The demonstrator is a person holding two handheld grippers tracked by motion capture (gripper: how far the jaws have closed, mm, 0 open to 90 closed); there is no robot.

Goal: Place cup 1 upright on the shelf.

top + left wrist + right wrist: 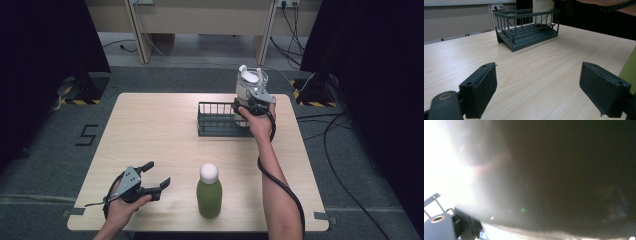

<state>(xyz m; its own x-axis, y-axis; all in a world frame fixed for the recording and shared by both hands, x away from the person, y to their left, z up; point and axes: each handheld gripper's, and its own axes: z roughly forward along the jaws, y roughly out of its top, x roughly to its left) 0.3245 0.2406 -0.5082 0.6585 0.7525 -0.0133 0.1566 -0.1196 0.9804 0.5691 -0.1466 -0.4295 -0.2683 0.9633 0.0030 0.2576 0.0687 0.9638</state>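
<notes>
A white jug (248, 85) with a clear lid stands upright at the right end of a dark grey wire rack (216, 121) at the back of the table. My right gripper (251, 103) is shut on the jug's lower body; whether the jug rests on the rack floor is hidden. In the right gripper view the jug (544, 175) is a close blur against the jaws. A green bottle (209, 192) with a white cap stands near the front edge. My left gripper (158, 175) hovers open to its left, nothing between its pads (482, 90). The rack (529, 30) lies ahead of it.
The wooden table (150, 130) is bare on its left half. The green bottle's edge (629, 67) sits just right of my left gripper's right pad. Cables and dark curtains surround the table on the floor.
</notes>
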